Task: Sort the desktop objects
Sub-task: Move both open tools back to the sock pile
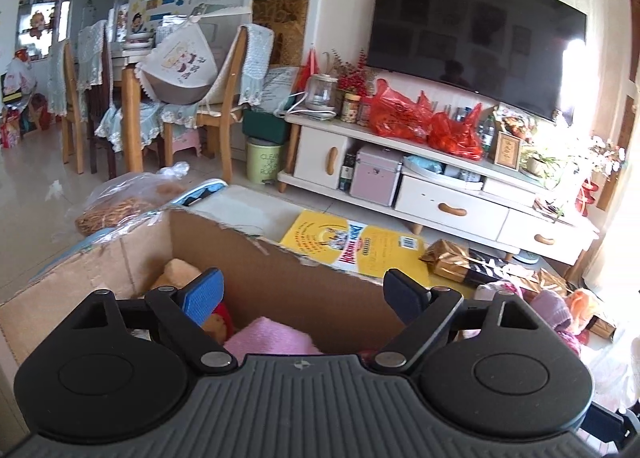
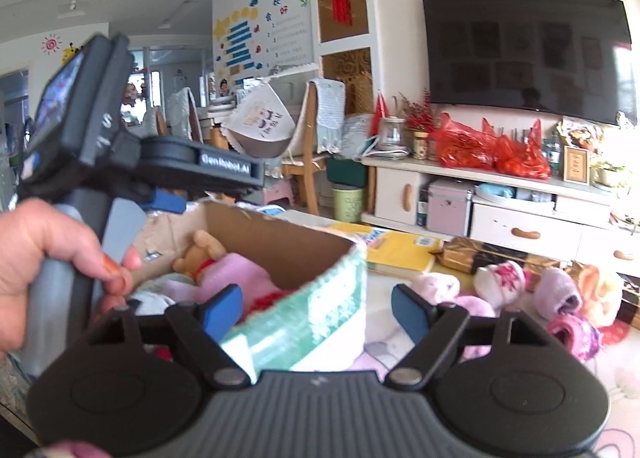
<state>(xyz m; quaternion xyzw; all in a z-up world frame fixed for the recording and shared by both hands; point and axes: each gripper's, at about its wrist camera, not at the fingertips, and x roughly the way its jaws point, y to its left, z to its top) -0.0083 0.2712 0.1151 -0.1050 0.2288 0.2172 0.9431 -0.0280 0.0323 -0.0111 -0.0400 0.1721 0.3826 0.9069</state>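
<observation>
An open cardboard box (image 1: 280,278) fills the foreground, with a plush bear (image 1: 180,274) and a pink cloth (image 1: 272,338) inside. My left gripper (image 1: 304,294) hangs open above the box with nothing between its fingers. My right gripper (image 2: 318,308) is open too. It straddles the box's near green-printed corner (image 2: 320,314) without gripping it. To the right of the box, pink and purple plush slippers (image 2: 500,278) lie on the table. A yellow book (image 2: 400,252) and a gold packet (image 2: 468,254) lie behind them. A hand (image 2: 48,258) holds the left gripper's handle.
A clear bag of brown snacks (image 1: 120,205) lies left of the box. Beyond the table are a white TV cabinet (image 1: 440,201) with red bags, a wall TV (image 1: 472,37), wooden chairs (image 1: 224,97) and a green bin (image 1: 264,161).
</observation>
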